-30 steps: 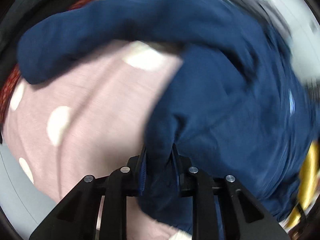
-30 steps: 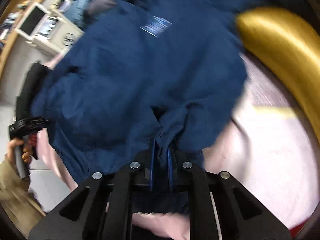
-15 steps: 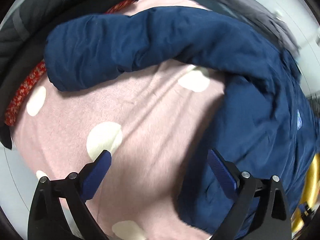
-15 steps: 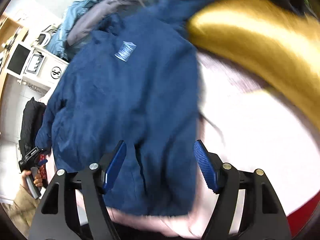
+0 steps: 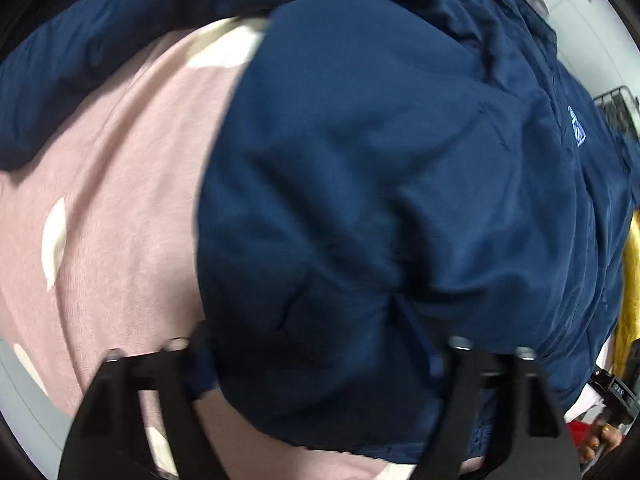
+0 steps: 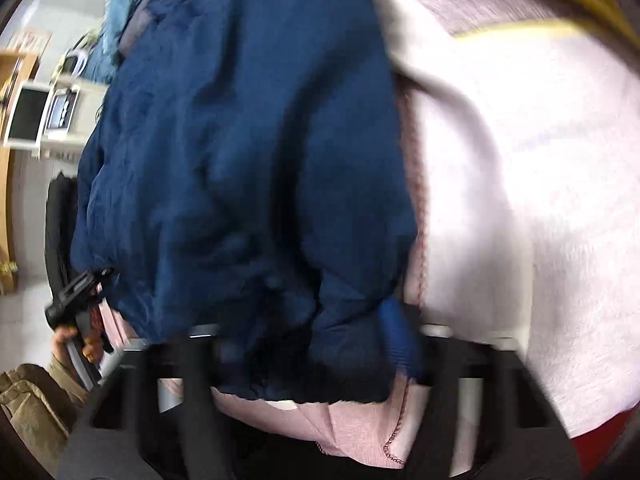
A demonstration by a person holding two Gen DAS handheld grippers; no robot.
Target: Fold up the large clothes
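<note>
Navy blue padded jacket [image 5: 380, 184] lies on a pink sheet with white spots [image 5: 120, 200], filling both views. Only our left wrist view shows two sleeves and a pale chest logo [image 5: 576, 128]; only the right shows one wooden shelf [image 6: 8, 152]. We count one jacket. Left gripper [image 5: 320, 364] and right gripper [image 6: 316, 344] are both closing, with jacket cloth between the jaws.

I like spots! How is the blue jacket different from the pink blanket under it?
The blue jacket is dark, plain and puffed up in folds; the pink blanket is pale with white spots and spread flat. The jacket lies on top; the blanket is underneath. The jacket bears a small light-blue logo; the blanket shows none. Both are soft cloth.
</note>
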